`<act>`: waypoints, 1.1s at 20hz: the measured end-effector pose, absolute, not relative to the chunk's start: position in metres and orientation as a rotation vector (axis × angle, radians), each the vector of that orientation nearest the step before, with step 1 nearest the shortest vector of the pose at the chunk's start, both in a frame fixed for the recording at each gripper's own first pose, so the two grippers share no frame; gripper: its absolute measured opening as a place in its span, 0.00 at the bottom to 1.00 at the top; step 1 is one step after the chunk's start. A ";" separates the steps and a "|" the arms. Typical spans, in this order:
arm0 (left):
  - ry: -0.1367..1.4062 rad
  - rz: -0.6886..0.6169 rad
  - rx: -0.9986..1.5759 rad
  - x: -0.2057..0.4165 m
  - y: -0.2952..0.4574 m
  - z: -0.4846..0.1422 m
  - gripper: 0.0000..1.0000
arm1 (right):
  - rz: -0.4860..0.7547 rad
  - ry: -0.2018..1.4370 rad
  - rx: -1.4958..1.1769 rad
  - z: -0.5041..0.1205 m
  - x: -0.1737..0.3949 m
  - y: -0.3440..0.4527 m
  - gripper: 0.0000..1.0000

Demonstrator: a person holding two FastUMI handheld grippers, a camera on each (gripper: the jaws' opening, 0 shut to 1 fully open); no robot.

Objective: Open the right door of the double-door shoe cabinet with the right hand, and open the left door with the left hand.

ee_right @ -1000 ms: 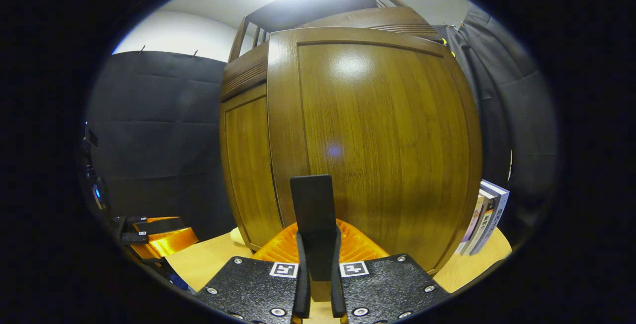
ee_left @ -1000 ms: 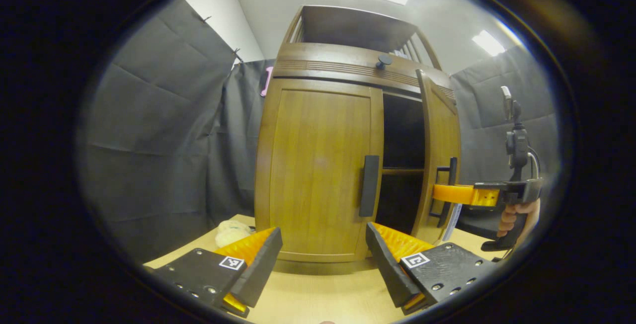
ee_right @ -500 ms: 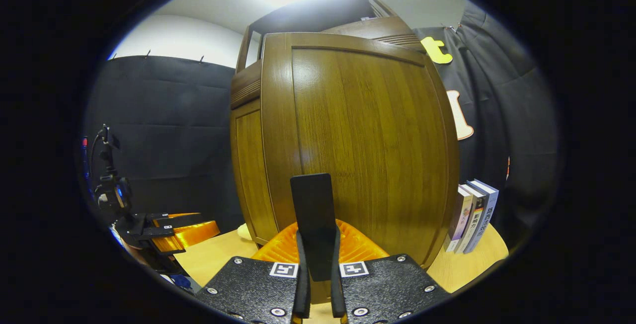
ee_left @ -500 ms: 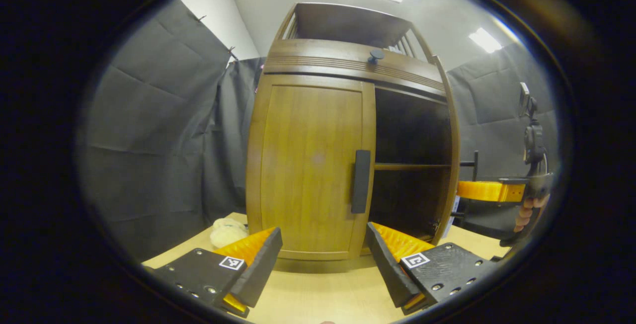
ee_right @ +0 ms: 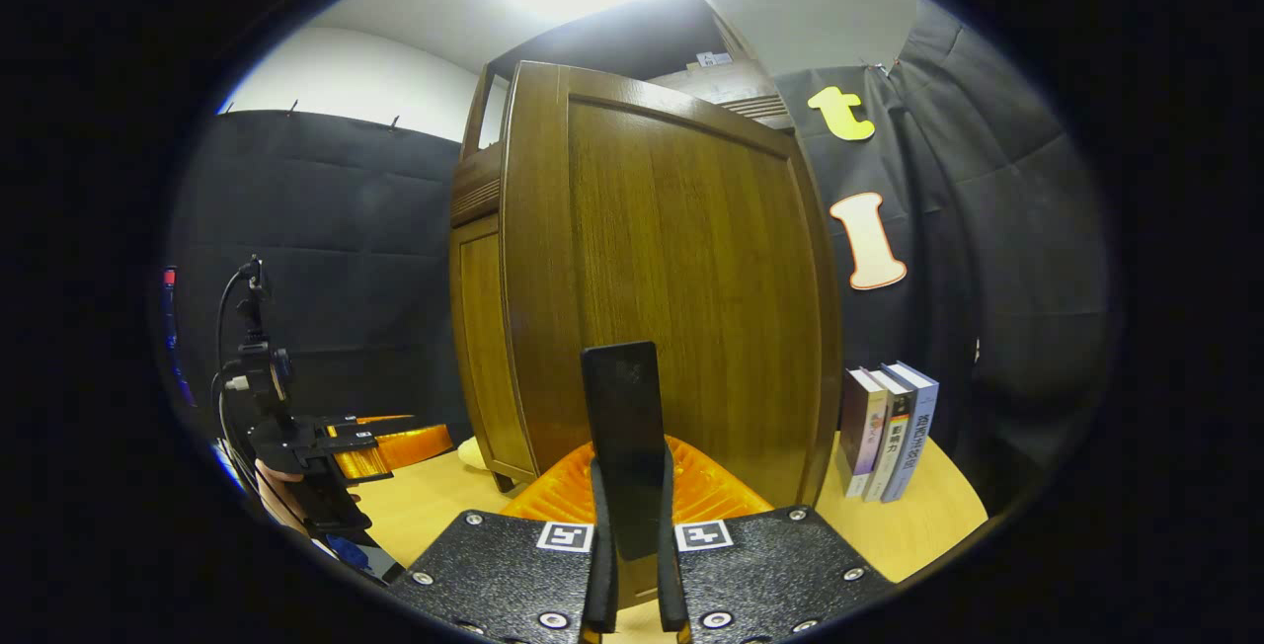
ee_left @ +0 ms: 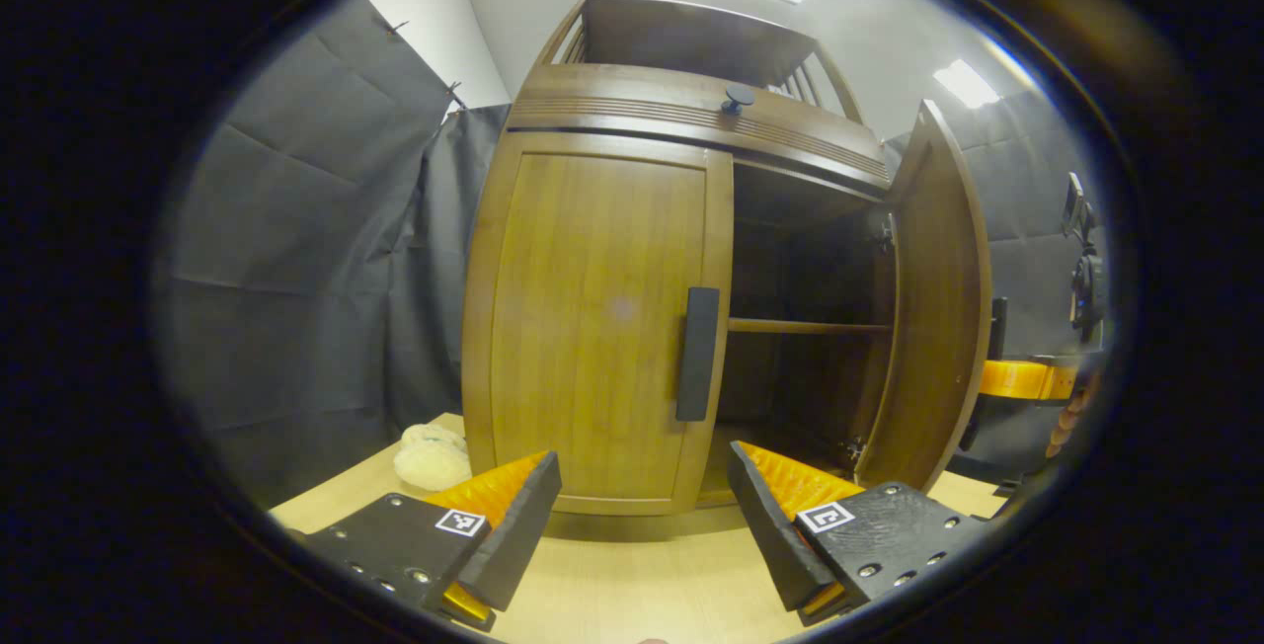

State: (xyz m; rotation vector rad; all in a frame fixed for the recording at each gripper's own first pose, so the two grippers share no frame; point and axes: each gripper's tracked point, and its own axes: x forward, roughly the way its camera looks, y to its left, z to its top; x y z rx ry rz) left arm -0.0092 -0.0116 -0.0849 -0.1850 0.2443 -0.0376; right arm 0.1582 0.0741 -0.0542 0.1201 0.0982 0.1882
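right door (ee_left: pixel 933 298) of the shoe cabinet (ee_left: pixel 691 120) has swung way out over the last second, with the right gripper (ee_right: pixel 632 535) clamped on its black handle (ee_right: pixel 622 427). so that half looks basically done. left door (ee_left: pixel 592 318) is still closed, and the left gripper (ee_left: pixel 642 516) sits wide open just in front of the cabinet, below the left handle (ee_left: pixel 697 355), which i'd guess is next.

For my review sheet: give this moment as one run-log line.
right door: swung open | right gripper: shut on right door handle | left door: closed | left gripper: open, short of left handle
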 end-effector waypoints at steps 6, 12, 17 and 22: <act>0.242 -0.099 -0.240 -0.008 -0.026 -0.086 0.98 | 0.139 0.102 0.100 -0.050 0.137 0.051 0.14; 0.249 -0.118 -0.241 -0.004 -0.033 -0.089 0.98 | 0.098 0.099 0.107 -0.048 0.125 0.028 0.14; 0.286 -0.133 -0.279 -0.003 -0.046 -0.099 0.98 | 0.048 0.099 0.090 -0.050 0.122 0.001 0.15; 0.287 -0.133 -0.293 -0.003 -0.048 -0.102 0.98 | 0.037 0.086 0.114 -0.050 0.115 -0.023 0.15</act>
